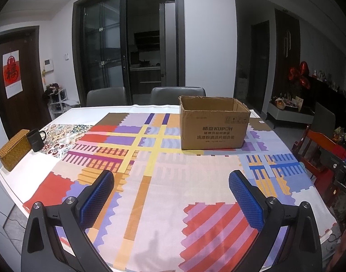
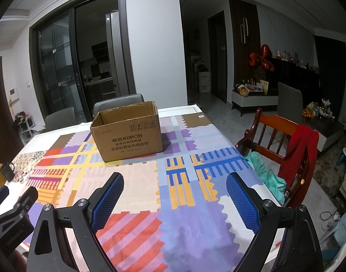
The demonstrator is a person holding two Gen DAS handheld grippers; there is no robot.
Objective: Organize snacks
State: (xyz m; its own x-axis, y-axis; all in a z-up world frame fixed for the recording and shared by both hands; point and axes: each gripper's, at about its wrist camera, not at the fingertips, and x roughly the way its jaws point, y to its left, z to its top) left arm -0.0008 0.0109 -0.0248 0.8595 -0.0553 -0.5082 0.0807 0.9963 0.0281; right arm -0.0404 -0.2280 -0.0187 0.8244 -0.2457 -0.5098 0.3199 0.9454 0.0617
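An open brown cardboard box (image 1: 215,123) printed KUPOH stands on the far side of the table; in the right wrist view it (image 2: 127,133) sits ahead and left. No snacks show on the table, and the box's inside is hidden. My left gripper (image 1: 171,176) is open and empty, above the patterned tablecloth (image 1: 164,181) near the front. My right gripper (image 2: 175,179) is open and empty over the cloth (image 2: 184,204). The left gripper's body (image 2: 12,213) shows at the lower left of the right wrist view.
A woven basket (image 1: 13,149) and a dark mug (image 1: 35,140) stand at the table's left edge. Grey chairs (image 1: 177,94) stand behind the table. A wooden chair (image 2: 284,145) with red and green clothes stands at the right side.
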